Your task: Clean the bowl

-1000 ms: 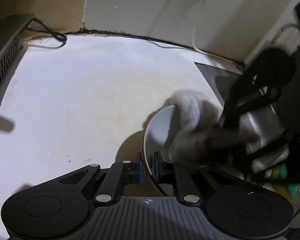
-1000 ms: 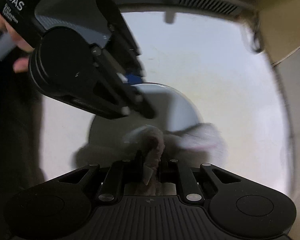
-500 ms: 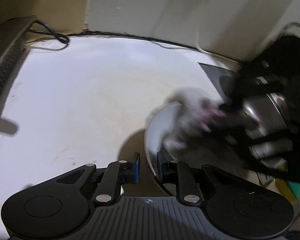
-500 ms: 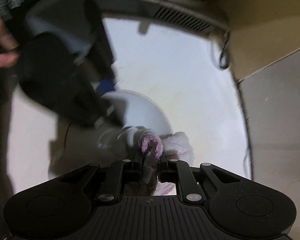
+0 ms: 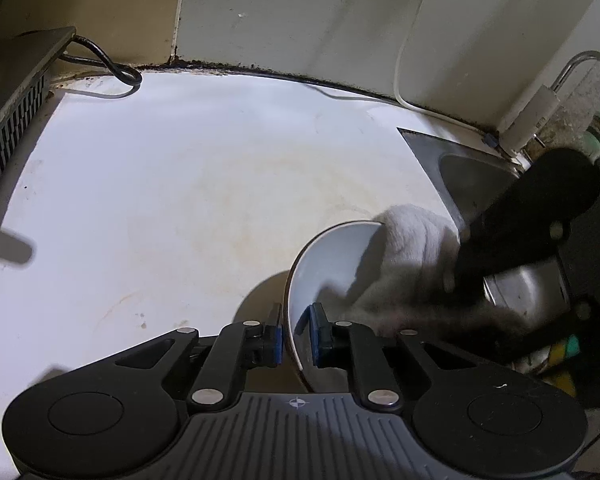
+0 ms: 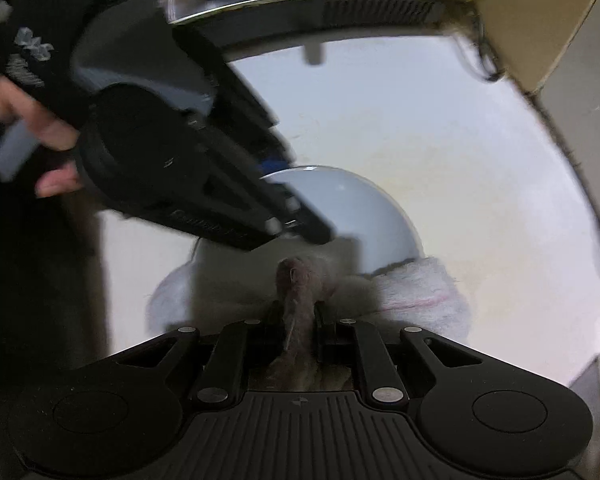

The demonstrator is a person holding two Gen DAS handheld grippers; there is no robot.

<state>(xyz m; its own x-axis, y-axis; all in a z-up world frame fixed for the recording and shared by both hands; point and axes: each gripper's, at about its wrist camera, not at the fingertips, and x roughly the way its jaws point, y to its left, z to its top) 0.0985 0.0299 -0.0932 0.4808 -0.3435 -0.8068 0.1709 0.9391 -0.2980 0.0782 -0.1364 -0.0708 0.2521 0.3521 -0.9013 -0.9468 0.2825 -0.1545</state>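
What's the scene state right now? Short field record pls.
surface: white countertop, stained
bowl: white bowl, tilted on edge, rim pinched by left gripper
cloth: white cloth, draped over the bowl's far rim and into it
right gripper: right gripper shut on cloth
sink: metal sink beside the bowl
stage: wiping in progress

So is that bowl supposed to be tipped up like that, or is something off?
Nothing looks wrong: the bowl is tilted because the left gripper grips its rim while the cloth wipes inside. Nothing spilled or broken.
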